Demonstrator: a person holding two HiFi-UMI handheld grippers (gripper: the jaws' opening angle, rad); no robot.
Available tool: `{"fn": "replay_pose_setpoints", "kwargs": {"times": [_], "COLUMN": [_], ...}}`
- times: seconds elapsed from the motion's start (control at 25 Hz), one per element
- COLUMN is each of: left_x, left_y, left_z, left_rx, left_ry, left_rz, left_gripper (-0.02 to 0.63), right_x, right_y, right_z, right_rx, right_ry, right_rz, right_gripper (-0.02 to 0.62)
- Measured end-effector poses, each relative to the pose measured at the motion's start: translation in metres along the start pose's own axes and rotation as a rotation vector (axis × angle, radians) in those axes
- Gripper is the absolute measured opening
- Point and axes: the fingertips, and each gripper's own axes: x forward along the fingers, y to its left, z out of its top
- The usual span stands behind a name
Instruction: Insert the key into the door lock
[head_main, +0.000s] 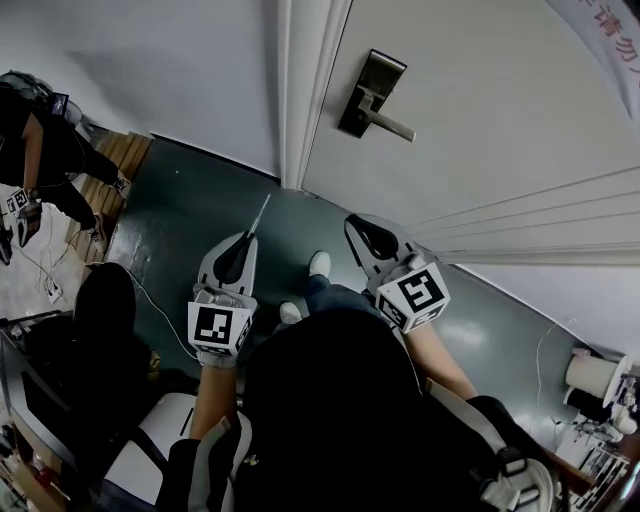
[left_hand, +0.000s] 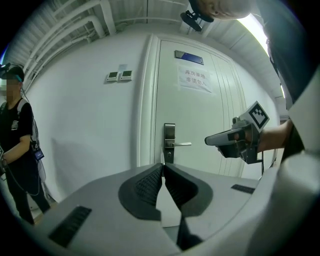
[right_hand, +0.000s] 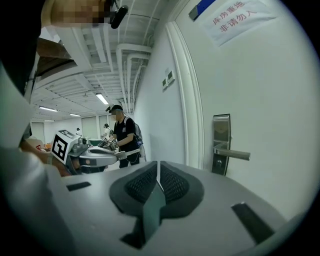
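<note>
In front of a white door (head_main: 500, 140), seen from the head view, a dark floor (head_main: 190, 215) runs up to the door frame (head_main: 300, 90) and a white wall (head_main: 180, 70). A bystander in black (head_main: 40, 150) stands far off at the left, and a spool (head_main: 592, 376) sits at the right edge. Nothing stands between the tools and the lock (head_main: 373, 95) with its lever handle. The left hand-held gripper (head_main: 248, 240) is clamped on the key (head_main: 261, 213), a thin pale blade jutting from its tip toward the foot of the frame, well apart from the lock. The right hand-held gripper (head_main: 358, 228) is held beside it, nearer the door. Both forearms reach forward from the body, the right forearm (head_main: 435, 360) bare, with the marker cubes facing up. A white shoe (head_main: 320, 263) shows between the two tools.

In the left gripper view, the jaws are pressed together and only a thin edge shows at their tip. The lock sits just above that tip, farther off. The right tool hangs at the right, level with the handle. A paper notice (left_hand: 195, 79) is stuck high on the door.

In the right gripper view, the jaws meet with nothing seen between them. The lock is at the right, and the left tool and the bystander are at the left.
</note>
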Motion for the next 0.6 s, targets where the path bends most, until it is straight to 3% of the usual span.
{"fn": "replay_pose_setpoints", "kwargs": {"times": [0.6], "left_x": [0.153], "left_y": [0.029], "left_z": [0.009], "left_rx": [-0.073], "left_ry": [0.052], "left_rz": [0.000], "left_gripper": [0.025], "right_x": [0.081], "right_y": [-0.117], "right_z": [0.017], "right_rx": [0.026], "right_ry": [-0.007], "right_rz": [0.073], "right_gripper": [0.028]}}
